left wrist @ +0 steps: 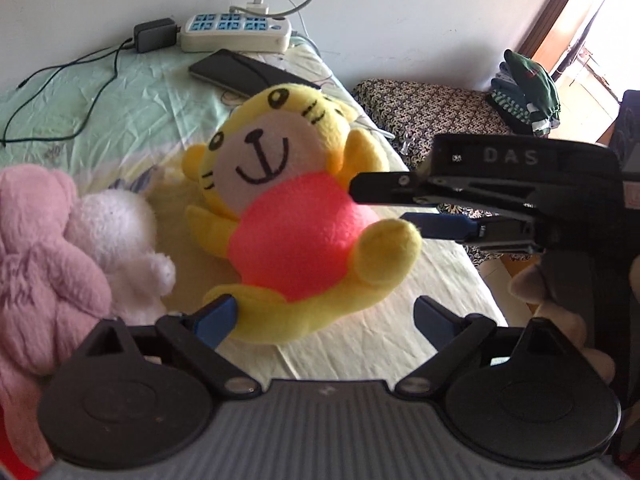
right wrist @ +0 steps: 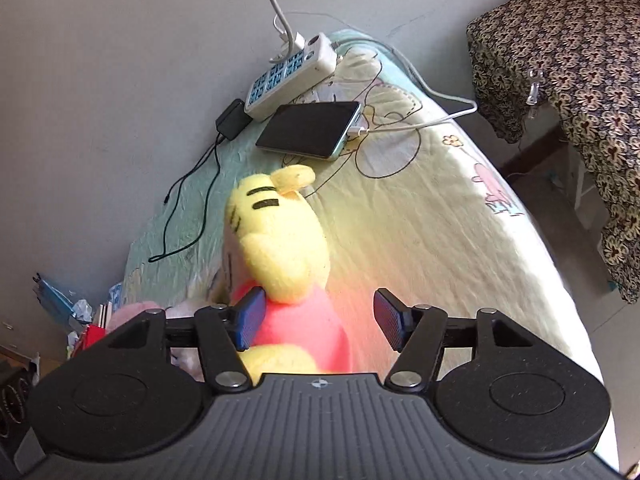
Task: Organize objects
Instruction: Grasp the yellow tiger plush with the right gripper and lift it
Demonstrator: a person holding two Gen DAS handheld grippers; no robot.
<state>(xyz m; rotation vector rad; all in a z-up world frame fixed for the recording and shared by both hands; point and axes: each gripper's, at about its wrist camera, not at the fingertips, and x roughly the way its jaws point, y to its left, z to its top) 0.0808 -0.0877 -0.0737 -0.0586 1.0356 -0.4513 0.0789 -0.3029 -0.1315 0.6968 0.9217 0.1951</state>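
Because the yellow plush tiger [left wrist: 296, 216] looked light, soft and squashy, its stuffed pink belly seemed the surest hold. It lay on the bedsheet [right wrist: 440, 240] between the spread fingers of the right gripper [right wrist: 318, 320]; the left gripper [left wrist: 324, 316], also open, perhaps brushed its tail. "DAS" was legible on the right gripper's body.

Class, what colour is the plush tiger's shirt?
Bright pink on the plush tiger's shirt, clearest in the left wrist view.
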